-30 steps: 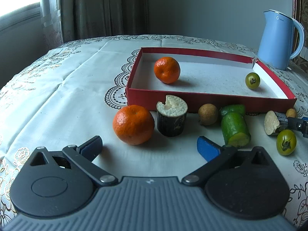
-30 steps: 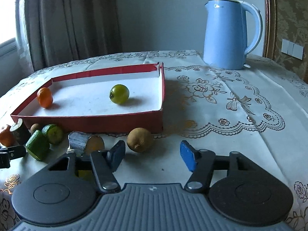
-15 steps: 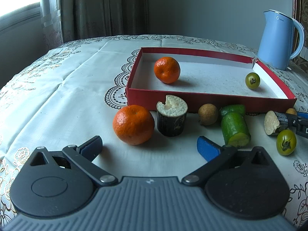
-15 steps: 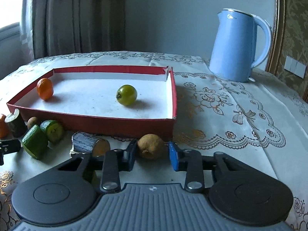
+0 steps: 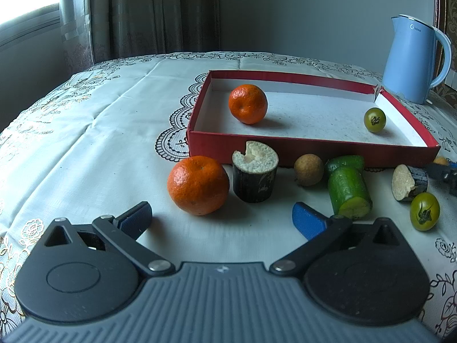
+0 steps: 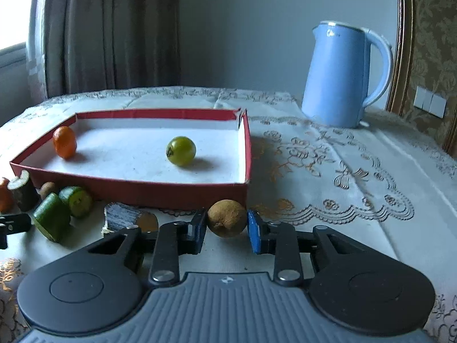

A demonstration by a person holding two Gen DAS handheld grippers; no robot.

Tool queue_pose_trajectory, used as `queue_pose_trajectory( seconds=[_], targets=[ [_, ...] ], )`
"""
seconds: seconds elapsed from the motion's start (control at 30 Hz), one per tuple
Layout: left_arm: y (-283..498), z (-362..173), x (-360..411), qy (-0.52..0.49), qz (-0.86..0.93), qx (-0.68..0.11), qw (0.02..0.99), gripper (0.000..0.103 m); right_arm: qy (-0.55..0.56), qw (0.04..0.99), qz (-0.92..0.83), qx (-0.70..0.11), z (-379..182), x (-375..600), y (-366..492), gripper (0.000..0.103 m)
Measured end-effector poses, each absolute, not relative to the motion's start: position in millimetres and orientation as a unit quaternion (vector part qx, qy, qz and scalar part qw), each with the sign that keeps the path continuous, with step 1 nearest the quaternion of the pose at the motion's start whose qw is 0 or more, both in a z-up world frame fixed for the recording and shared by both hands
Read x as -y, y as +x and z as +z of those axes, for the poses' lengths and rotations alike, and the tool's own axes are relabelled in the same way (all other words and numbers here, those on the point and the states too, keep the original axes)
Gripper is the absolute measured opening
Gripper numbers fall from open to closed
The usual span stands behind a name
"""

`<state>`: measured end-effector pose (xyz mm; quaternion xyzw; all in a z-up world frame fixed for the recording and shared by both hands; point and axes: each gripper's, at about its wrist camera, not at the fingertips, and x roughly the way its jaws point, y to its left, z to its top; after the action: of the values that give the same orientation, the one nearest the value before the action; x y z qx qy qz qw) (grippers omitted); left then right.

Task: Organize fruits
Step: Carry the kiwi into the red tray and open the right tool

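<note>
Right tool [image 6: 227, 230]: its blue pads press on both sides of a brown round fruit [image 6: 227, 221], closed on it just in front of the red tray's near right corner; the jaws have just been closing.
Left tool [image 5: 222, 217]: jaws spread wide, nothing between them, low over the desk [image 5: 85, 143], facing a loose orange [image 5: 198, 184].
Fruits outside the tray: beside the loose orange stands a dark-skinned cut stub with a pale top [image 5: 255, 178]; then a second brown round fruit [image 5: 308, 169], two green cut pieces [image 5: 350, 193] touching each other, another dark stub lying on its side [image 5: 410, 182], and a small green round fruit [image 5: 424, 211] near the desk's right side.
Red tray [image 6: 137, 188]: shallow, white inside, sitting on the patterned cloth.
Tray contents: one orange [image 6: 65, 142] towards its left end and one small green round fruit [image 6: 181, 151] nearer its right wall, well apart.
Kettle [image 6: 341, 74]: pale blue, upright, behind and to the right of the tray.
</note>
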<state>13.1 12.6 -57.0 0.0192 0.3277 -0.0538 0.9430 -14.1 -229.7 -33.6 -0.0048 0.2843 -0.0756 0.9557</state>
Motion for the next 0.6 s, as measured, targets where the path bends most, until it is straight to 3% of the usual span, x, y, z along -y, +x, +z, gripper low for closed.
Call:
queue_pose_trajectory(
  seconds=[0.2, 0.6],
  targets=[
    [13.1, -57.0, -12.6, 0.019, -0.054, -0.328, 0.943, 0.103, -0.024, 0.965, -0.070, -0.252, -11.4, 226.6, -18.3, 0.030],
    [13.1, -56.9, -12.7, 0.019, -0.054, -0.328, 0.943, 0.103, -0.060, 0.959, -0.065, -0.270, -15.7, 219.8, 34.0, 0.030]
  ],
)
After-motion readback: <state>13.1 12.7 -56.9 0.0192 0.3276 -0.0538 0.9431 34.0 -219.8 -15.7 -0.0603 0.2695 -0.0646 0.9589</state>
